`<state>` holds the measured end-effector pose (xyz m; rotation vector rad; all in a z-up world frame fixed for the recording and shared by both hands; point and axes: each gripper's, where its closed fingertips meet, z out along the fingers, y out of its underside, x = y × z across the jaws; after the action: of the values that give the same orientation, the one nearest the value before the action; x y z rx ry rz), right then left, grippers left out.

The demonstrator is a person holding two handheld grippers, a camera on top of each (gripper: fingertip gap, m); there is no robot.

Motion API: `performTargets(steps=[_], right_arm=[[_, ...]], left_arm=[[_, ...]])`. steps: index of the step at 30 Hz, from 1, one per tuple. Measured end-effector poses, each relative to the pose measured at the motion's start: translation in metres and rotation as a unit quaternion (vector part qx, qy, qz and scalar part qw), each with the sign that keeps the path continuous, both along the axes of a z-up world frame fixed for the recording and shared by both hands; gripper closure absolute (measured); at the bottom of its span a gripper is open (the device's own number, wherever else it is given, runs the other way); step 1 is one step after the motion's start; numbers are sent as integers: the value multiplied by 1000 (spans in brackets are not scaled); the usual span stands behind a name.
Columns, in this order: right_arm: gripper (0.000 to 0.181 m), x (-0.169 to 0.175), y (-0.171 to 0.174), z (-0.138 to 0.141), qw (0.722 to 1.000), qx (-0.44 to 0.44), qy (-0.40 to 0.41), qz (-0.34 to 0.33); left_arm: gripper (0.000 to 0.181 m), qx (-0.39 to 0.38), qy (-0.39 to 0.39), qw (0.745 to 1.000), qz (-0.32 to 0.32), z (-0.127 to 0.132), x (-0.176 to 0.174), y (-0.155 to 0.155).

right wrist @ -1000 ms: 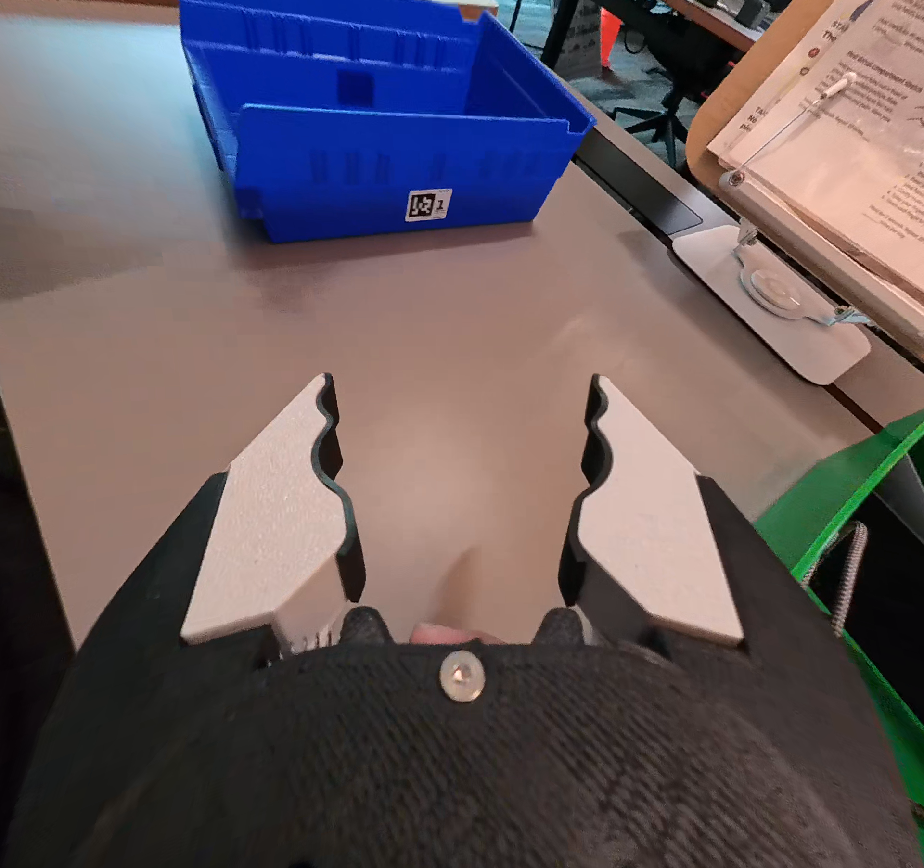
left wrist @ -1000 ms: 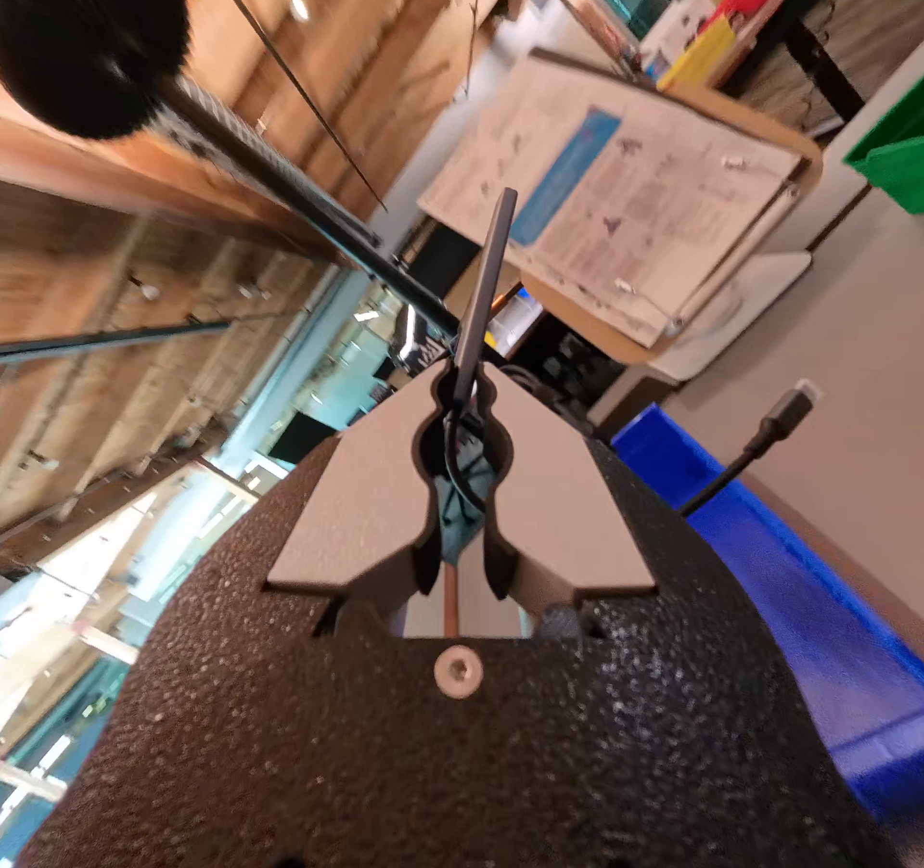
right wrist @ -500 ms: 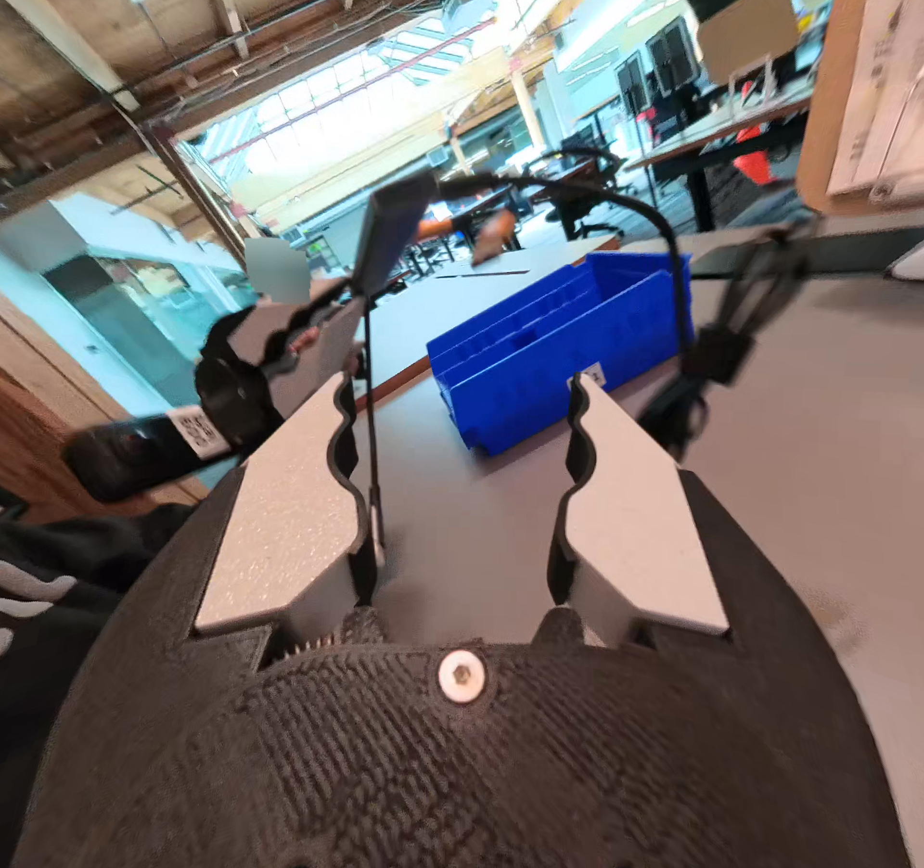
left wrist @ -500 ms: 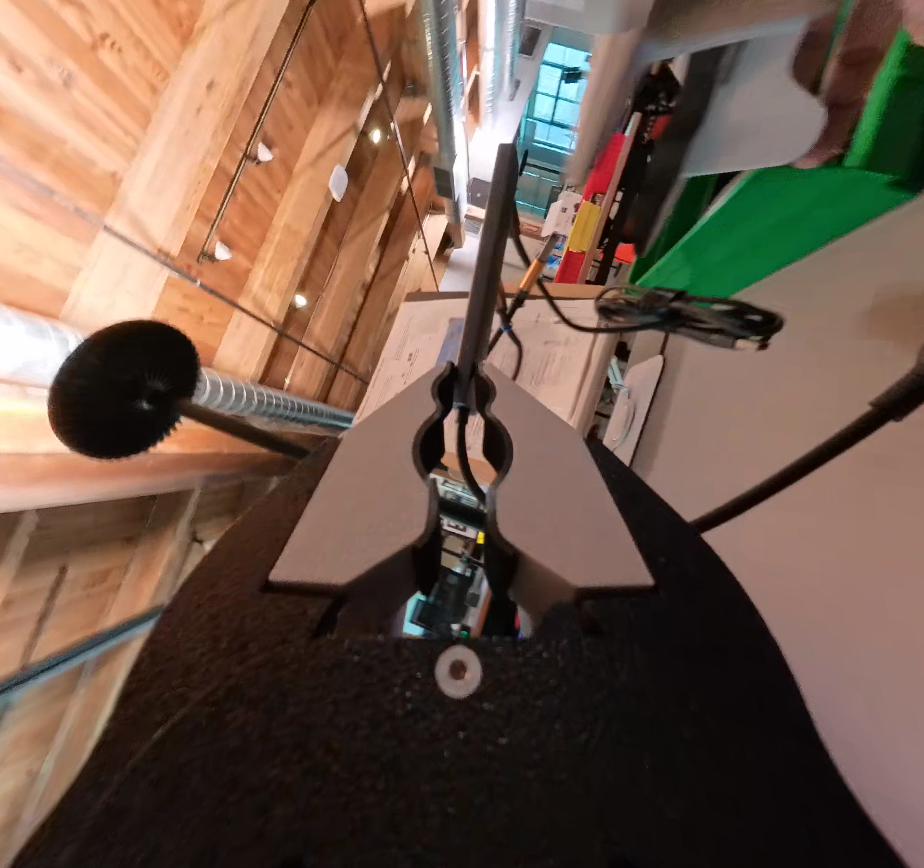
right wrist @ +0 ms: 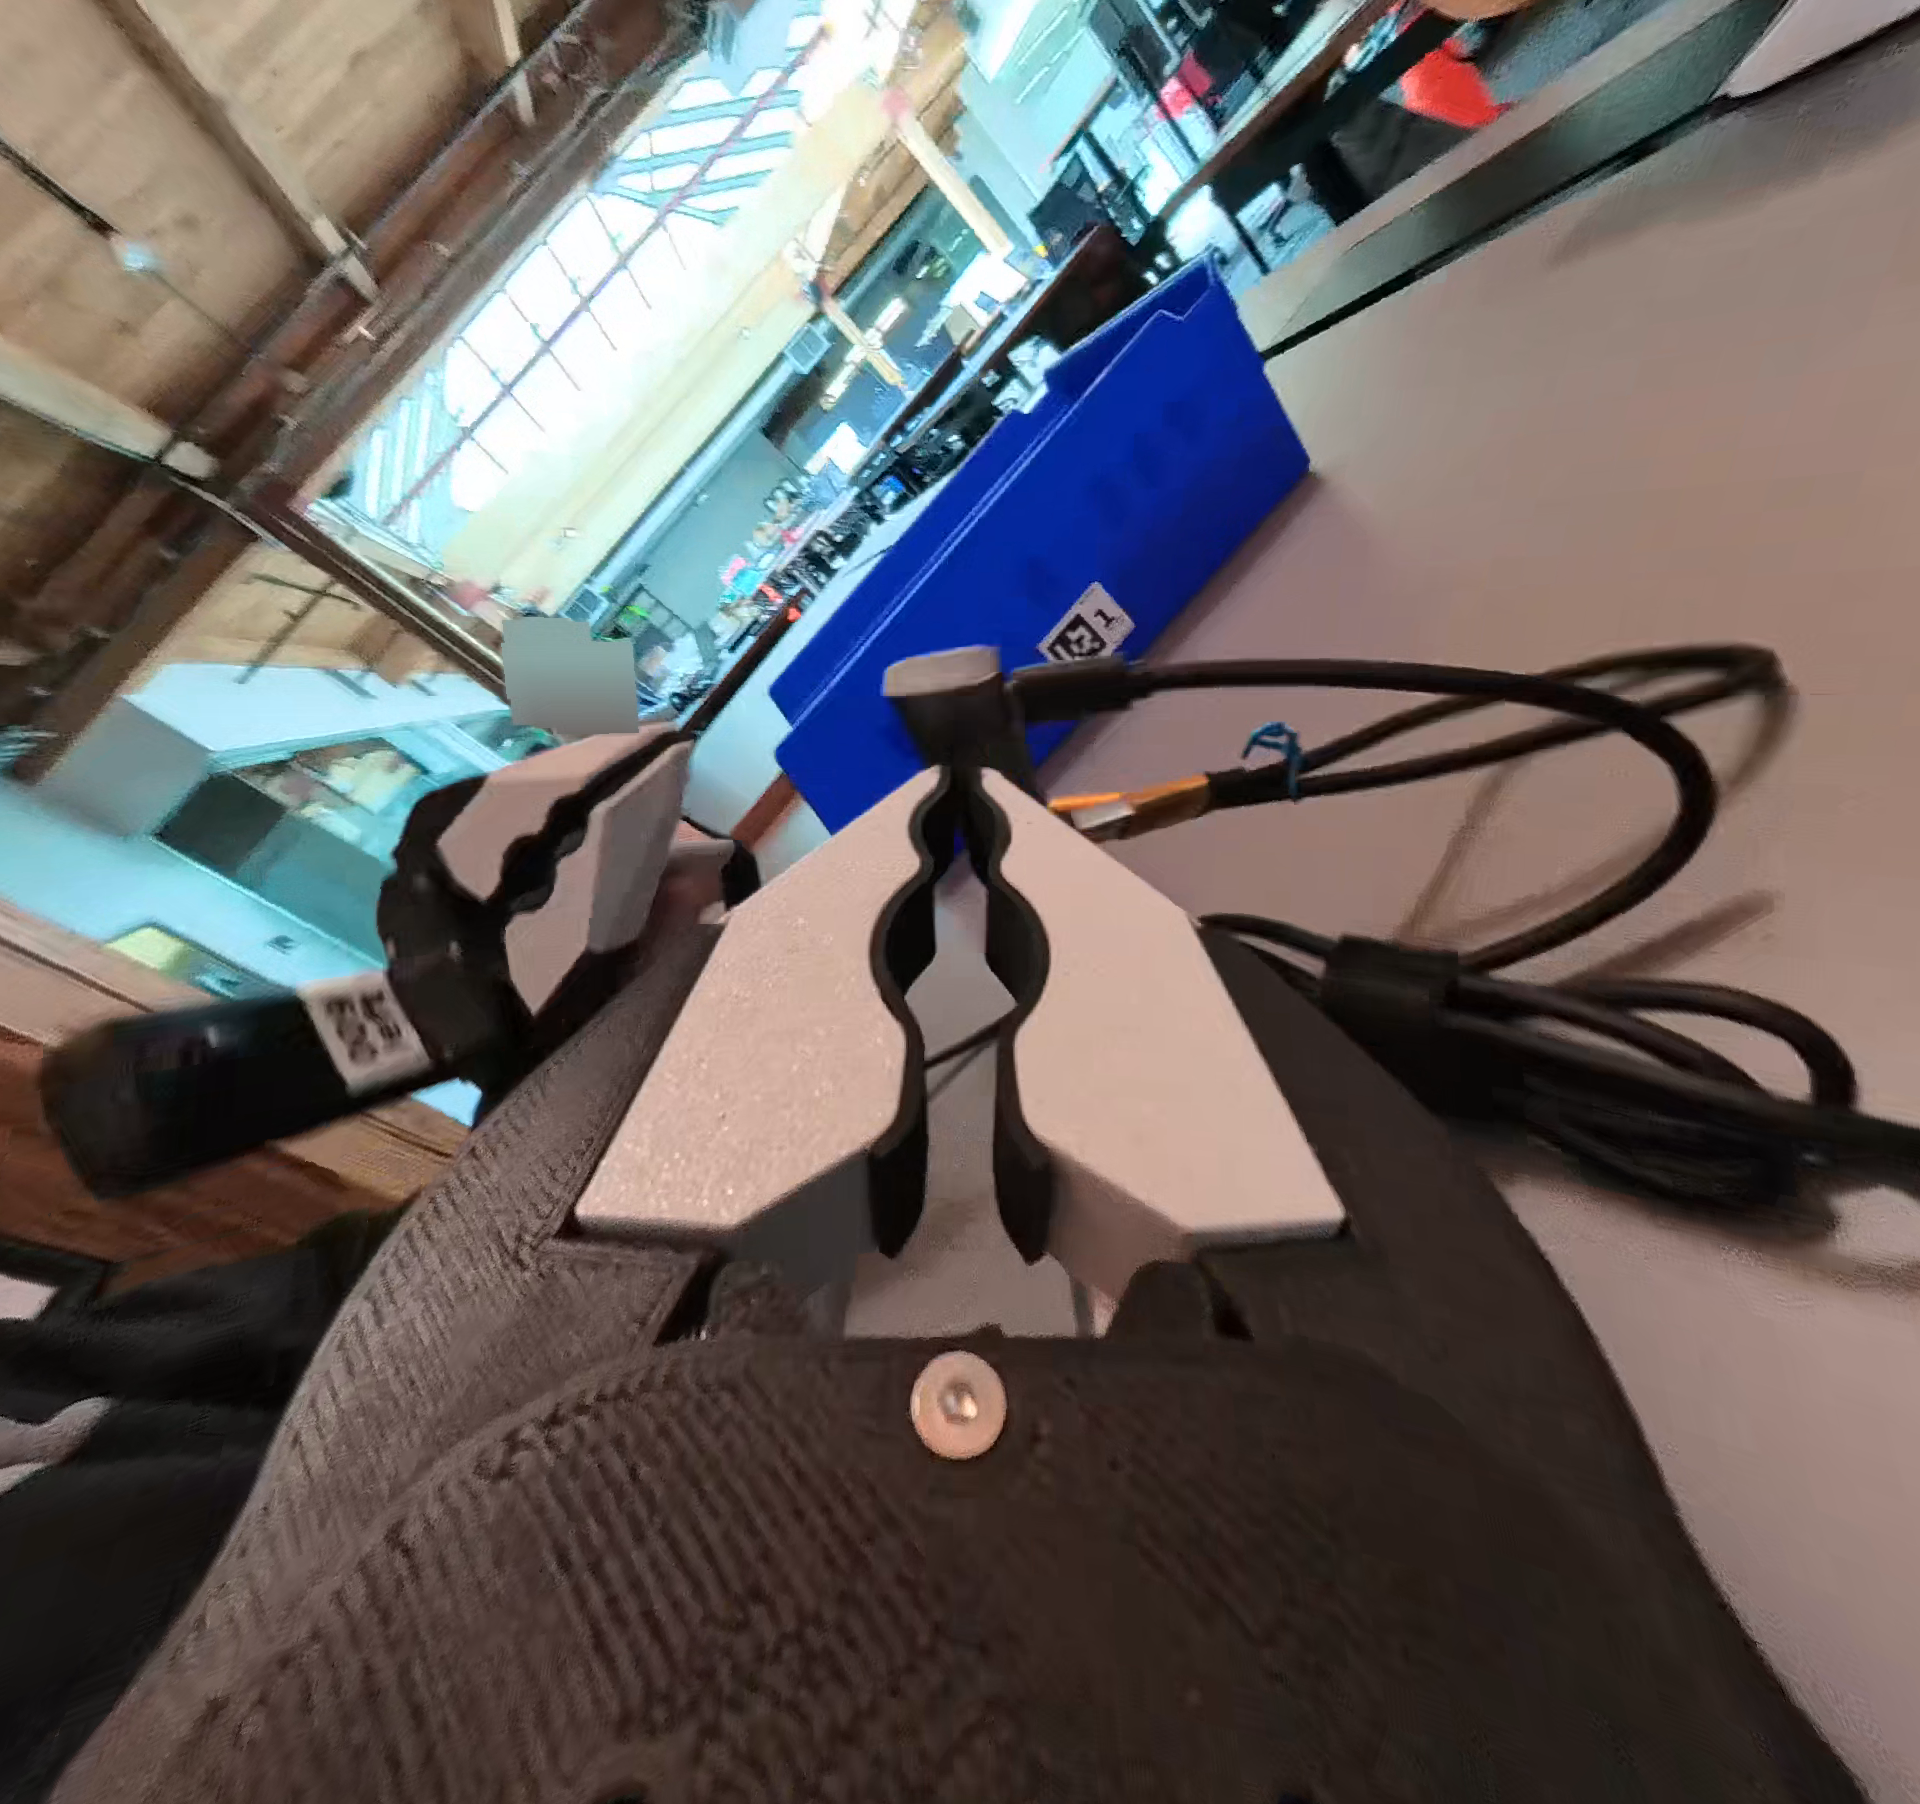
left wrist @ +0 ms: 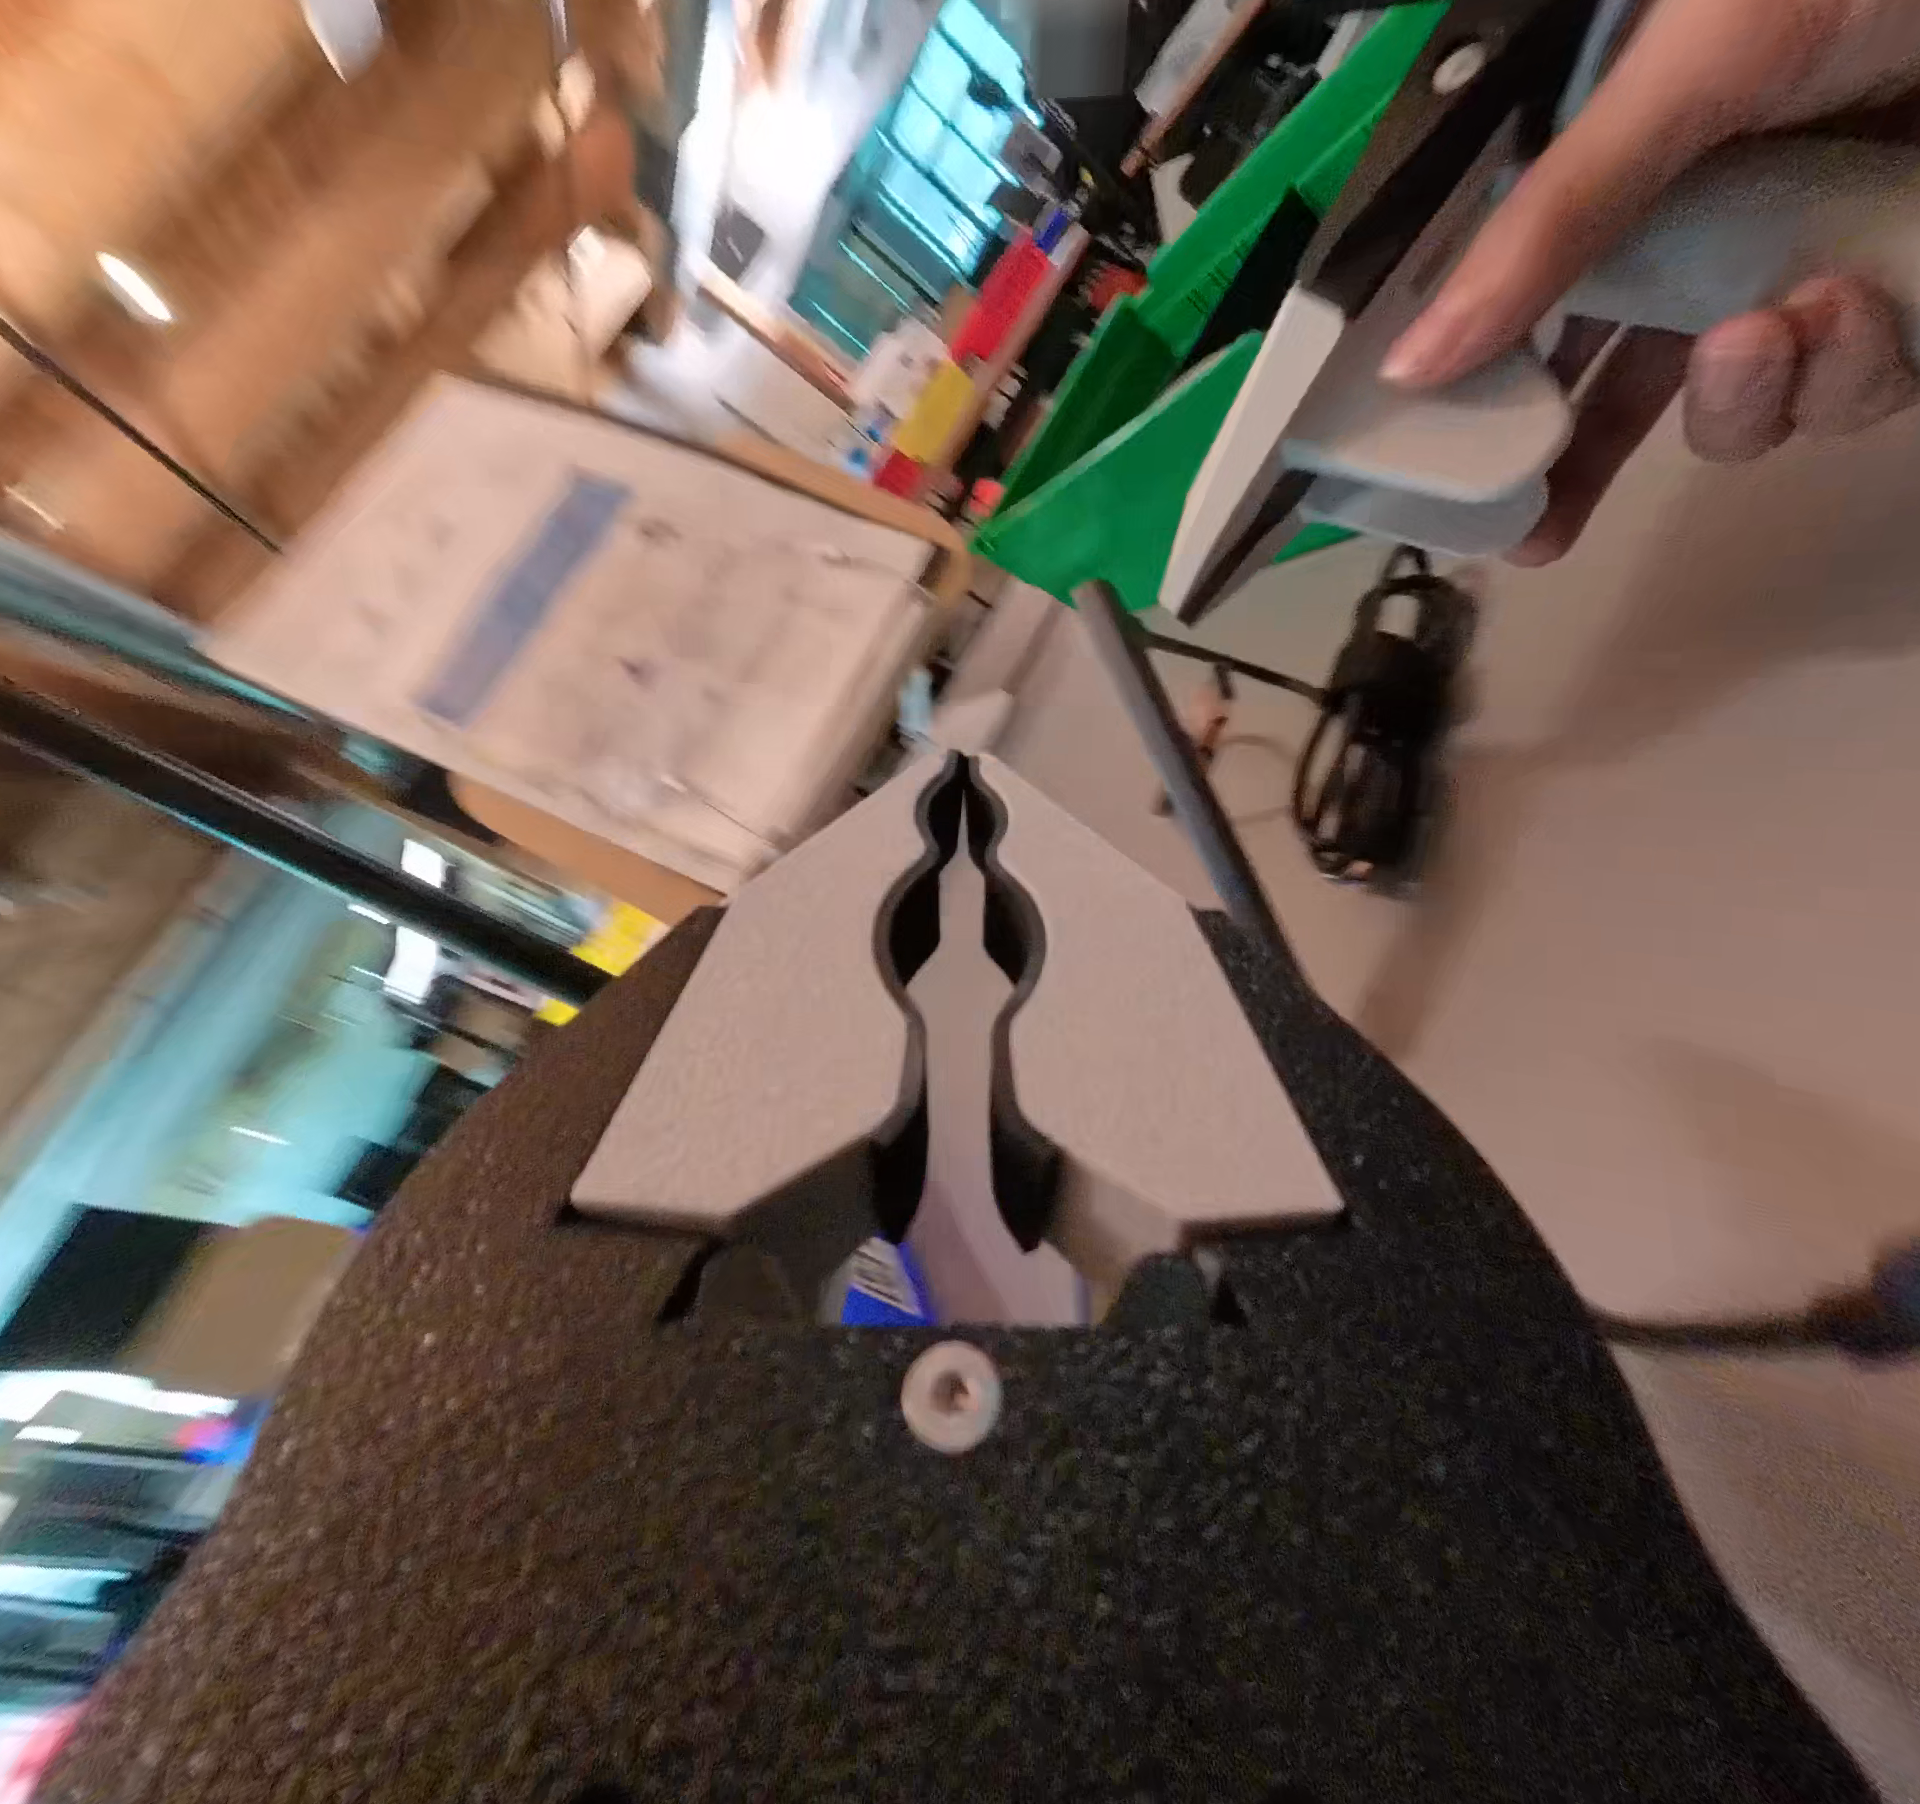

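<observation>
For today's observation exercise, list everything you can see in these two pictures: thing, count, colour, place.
bin: one, blue, on the table beyond the right gripper
bin: one, green, at the table's far edge
adapter: one, dark, flat, clamped in the right gripper's tips, with a cable plugged into it
cable: one coiled bundle, black, on the table right of the adapter
plug: one, gold-tipped, beside the adapter
board with papers: one, tan and white, standing behind the table
table: one, grey
left gripper: shut, holding nothing
right gripper: shut on the adapter
hand: one, holding the right gripper's handle
</observation>
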<state>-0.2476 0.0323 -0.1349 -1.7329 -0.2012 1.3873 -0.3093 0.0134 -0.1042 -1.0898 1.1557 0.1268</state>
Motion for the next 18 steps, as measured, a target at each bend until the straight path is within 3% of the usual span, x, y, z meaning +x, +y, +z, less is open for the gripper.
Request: performTargets(steps=[2, 5, 6, 8, 11, 12, 15, 18], right_arm=[[165, 0, -3, -3, 1000, 9, -27, 1], [153, -2, -7, -11, 995, 29, -98, 4], [151, -1, -9, -11, 992, 41, -118, 0], [149, 1, -13, -7, 987, 70, -144, -12], [145, 4, -17, -9, 976, 98, -194, -23], [143, 5, -17, -10, 972, 106, -209, -25], [140, 3, -21, -10, 964, 130, -229, -25], [136, 1, -20, -9, 959, 148, -239, -38]], left_arm=[[181, -125, -16, 991, -42, -23, 6, 0], [142, -310, -25, 949, -44, -60, 12, 6], [133, -337, -25, 941, -25, -67, 10, 13], [135, -354, -28, 935, 18, -79, 6, 32], [133, -460, 8, 888, 28, -114, 15, 29], [143, -484, 23, 874, 30, -125, 17, 26], [174, -460, 16, 887, 43, -126, 19, 32], [174, -412, 17, 910, 37, -103, 16, 33]])
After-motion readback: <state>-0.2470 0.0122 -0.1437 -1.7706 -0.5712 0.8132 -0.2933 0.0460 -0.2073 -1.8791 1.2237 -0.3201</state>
